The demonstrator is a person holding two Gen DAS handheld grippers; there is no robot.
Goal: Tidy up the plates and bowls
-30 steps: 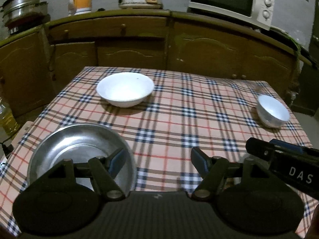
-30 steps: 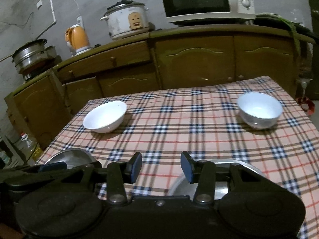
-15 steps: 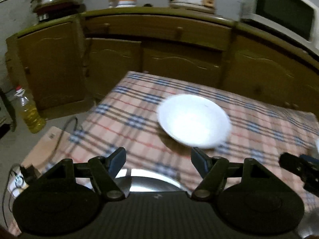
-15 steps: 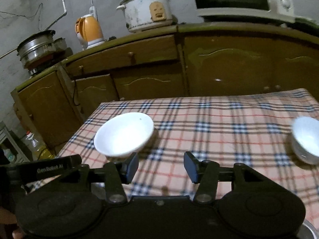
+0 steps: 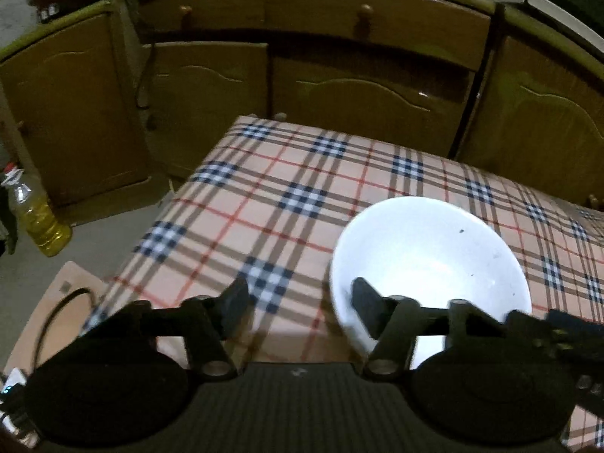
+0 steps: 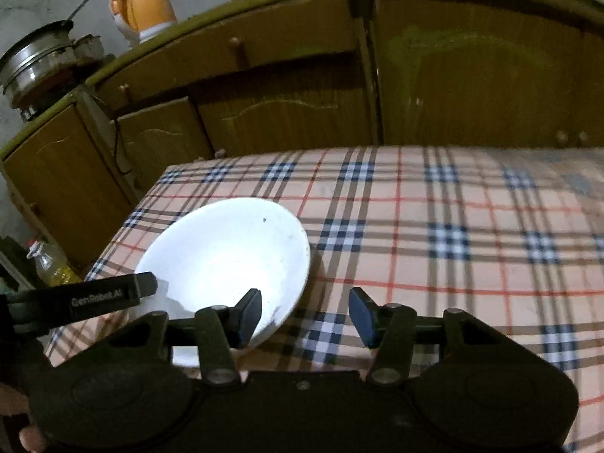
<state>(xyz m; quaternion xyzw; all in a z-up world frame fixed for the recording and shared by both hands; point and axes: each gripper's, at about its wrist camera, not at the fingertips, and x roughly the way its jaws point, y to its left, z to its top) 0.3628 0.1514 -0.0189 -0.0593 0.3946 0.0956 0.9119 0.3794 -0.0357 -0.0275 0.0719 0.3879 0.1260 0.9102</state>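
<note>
Since the white bowl (image 5: pixel 430 260) sits near the desk (image 5: pixel 287 204) corner, with the left gripper (image 5: pixel 298 302) and right gripper (image 6: pixel 305 313) both spread and holding nothing, a careless pinch could tip it off.

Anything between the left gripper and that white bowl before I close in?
Nothing visible. The left gripper is open at the white bowl, one jaw already over its near rim, only bare tablecloth around.
</note>
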